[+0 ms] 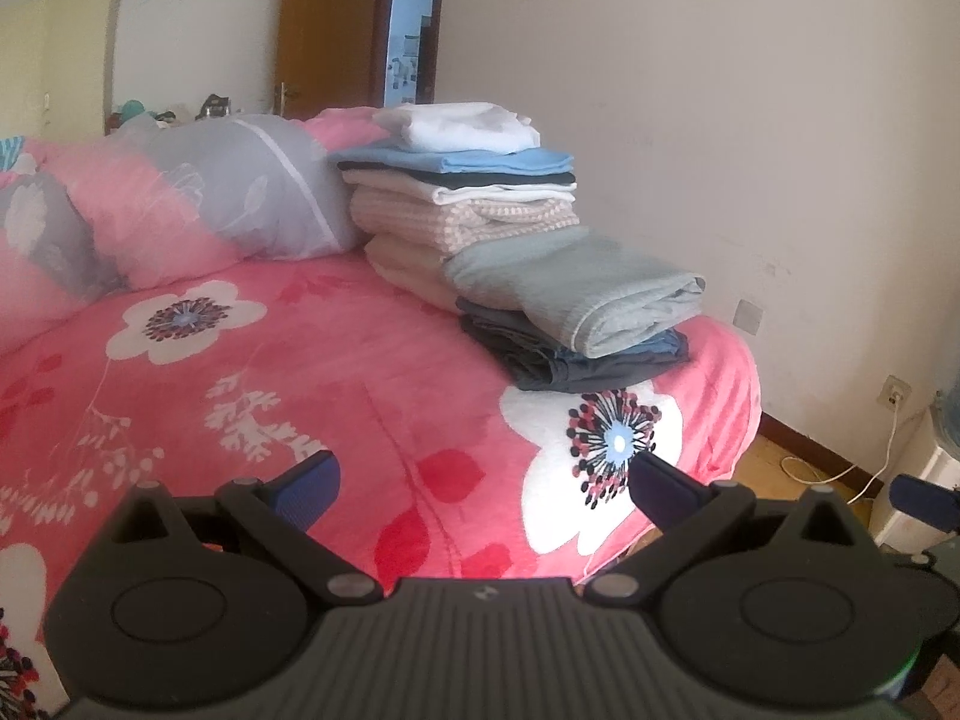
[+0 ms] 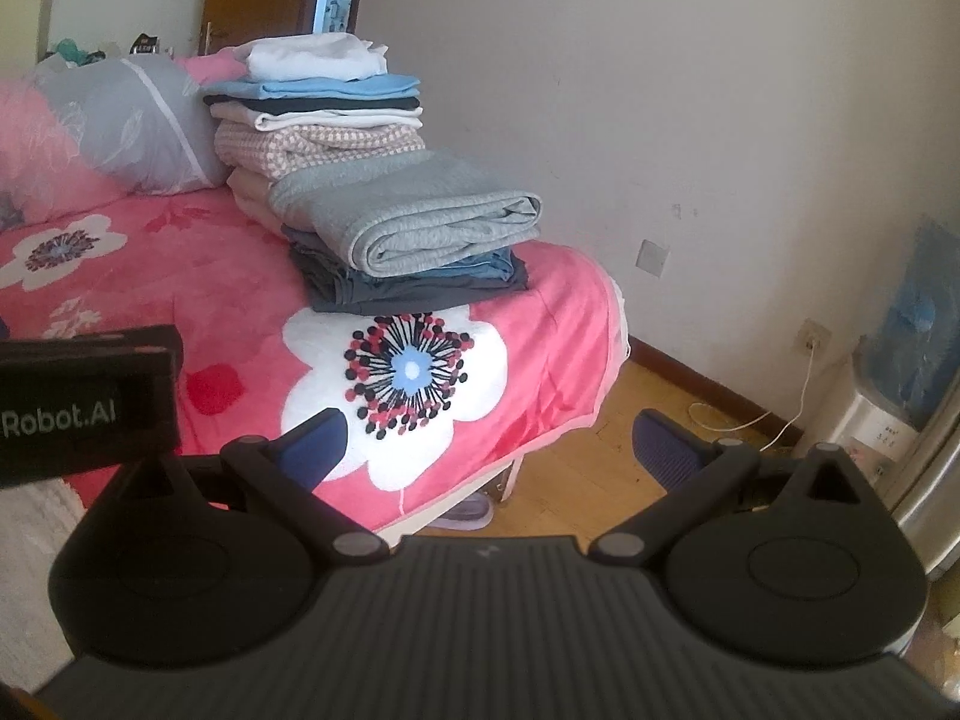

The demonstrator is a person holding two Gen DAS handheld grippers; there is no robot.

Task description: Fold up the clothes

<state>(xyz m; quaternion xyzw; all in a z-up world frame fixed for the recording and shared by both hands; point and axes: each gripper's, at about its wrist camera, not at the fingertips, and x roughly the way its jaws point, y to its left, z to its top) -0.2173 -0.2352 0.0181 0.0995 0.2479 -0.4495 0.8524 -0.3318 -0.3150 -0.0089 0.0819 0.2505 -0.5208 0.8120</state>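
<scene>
At the far left of the left wrist view a pale cupboard (image 1: pixel 60 60) stands against the wall, and pink and grey pillows (image 1: pixel 198 192) lie at the head of the bed (image 1: pixel 312 372), which wears a pink cover with big white flowers. The left gripper (image 1: pixel 483 483) hangs over that cover with its jaws spread wide and nothing between them; its blue pads (image 1: pixel 315 480) are bare. A brown door (image 1: pixel 327 30) is open behind the pillows.

Right of the pillows, by the wall, stands the tall stack (image 1: pixel 462 180) of folded clothes: white on top, then light blue, black, white, a pink-checked piece and beige at the bottom. Just in front of it, touching, sits a low stack (image 1: pixel 570 354) of dark grey and blue pieces, with a grey roll (image 1: pixel 576 288) lying on top and leaning against the tall stack. Both stacks rest near the bed's right edge.

In the right wrist view the right gripper (image 2: pixel 487 444) is also spread and empty, its left finger above the bed corner and its right finger over the wooden floor (image 2: pixel 576 456). A black block marked "Robot.AI" (image 2: pixel 84 402) shows at the left edge. At the right, a white cable (image 2: pixel 774 408) runs from a wall socket (image 2: pixel 813 336) towards a water dispenser (image 2: pixel 888 408).
</scene>
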